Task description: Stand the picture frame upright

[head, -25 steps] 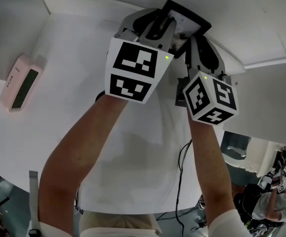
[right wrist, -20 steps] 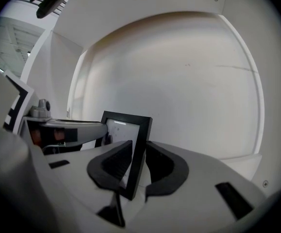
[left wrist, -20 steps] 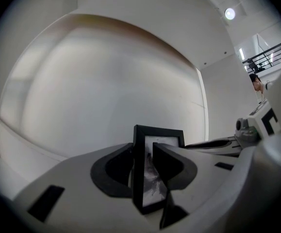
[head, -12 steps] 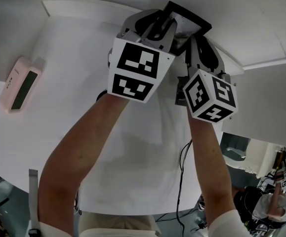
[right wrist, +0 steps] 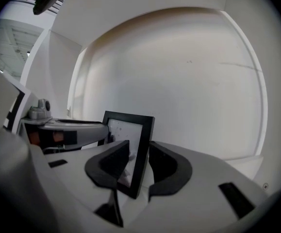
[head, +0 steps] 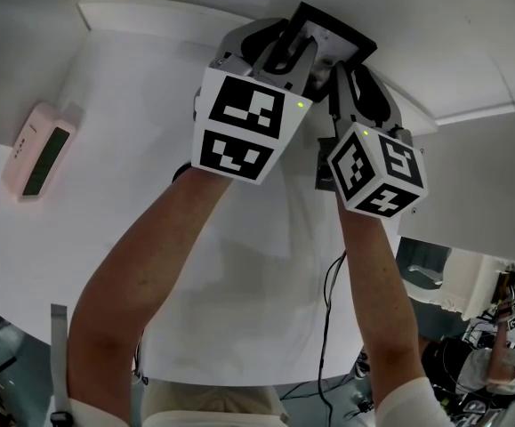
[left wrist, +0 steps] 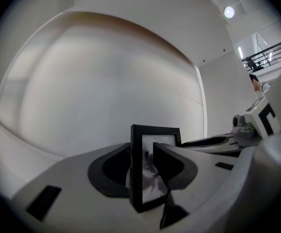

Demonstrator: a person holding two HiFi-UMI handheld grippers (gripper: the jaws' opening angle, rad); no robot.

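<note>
Frame (head: 341,29) — left gripper (left wrist: 146,163) clamped, right gripper's (right wrist: 138,162) hold opening

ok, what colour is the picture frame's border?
Black border on the picture frame; shows best in the right gripper view.

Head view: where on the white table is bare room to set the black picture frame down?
Bare: white table between pink rectangular device and the person's left forearm. Crowded: far edge, where left gripper clamps the black picture frame and right gripper is opening its jaws around it.
</note>
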